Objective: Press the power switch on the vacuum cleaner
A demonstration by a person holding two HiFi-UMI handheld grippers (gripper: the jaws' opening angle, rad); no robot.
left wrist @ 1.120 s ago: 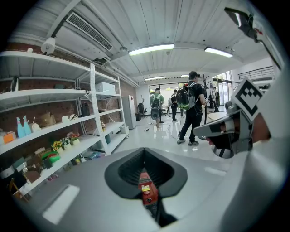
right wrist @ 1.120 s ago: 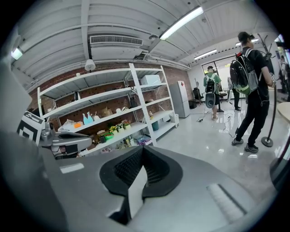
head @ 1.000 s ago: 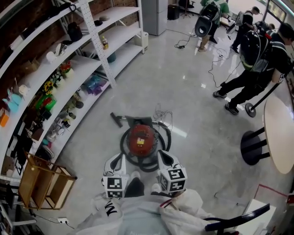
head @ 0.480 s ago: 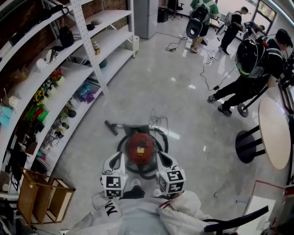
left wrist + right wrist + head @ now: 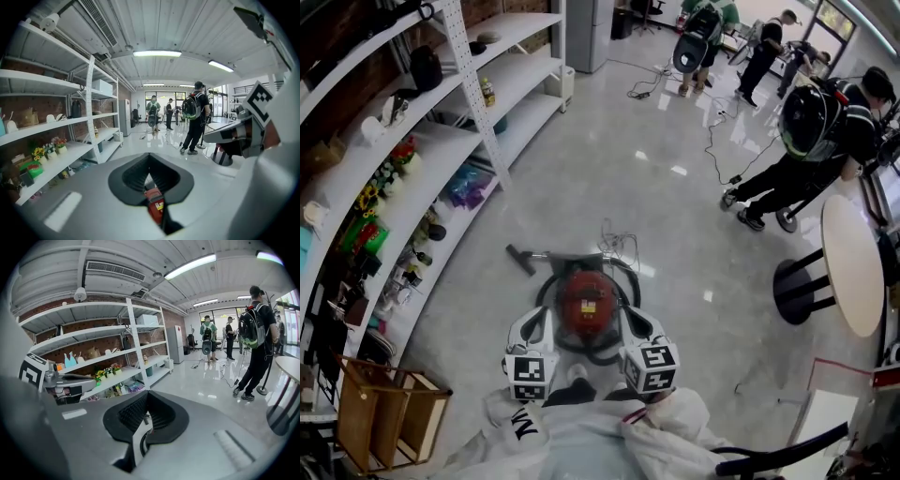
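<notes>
The vacuum cleaner (image 5: 584, 300) sits on the glossy pale floor (image 5: 609, 169) just below the head view's centre. It has a round red drum ringed by a coiled black hose. A small yellow and white label lies on its top, the print too small to read. A black nozzle (image 5: 520, 258) lies at its 10 o'clock and a loose thin cord (image 5: 619, 246) at 1 o'clock.

The left gripper (image 5: 534, 328) hangs at the drum's 8 o'clock and the right gripper (image 5: 636, 326) at 4 o'clock. Both are smooth grey shells carrying cubes with black and white square markers. Each gripper's jaws are drawn together on nothing, their ribbed black pads forming a diamond hollow. White metal shelving (image 5: 441, 141) runs along 10 o'clock.
</notes>
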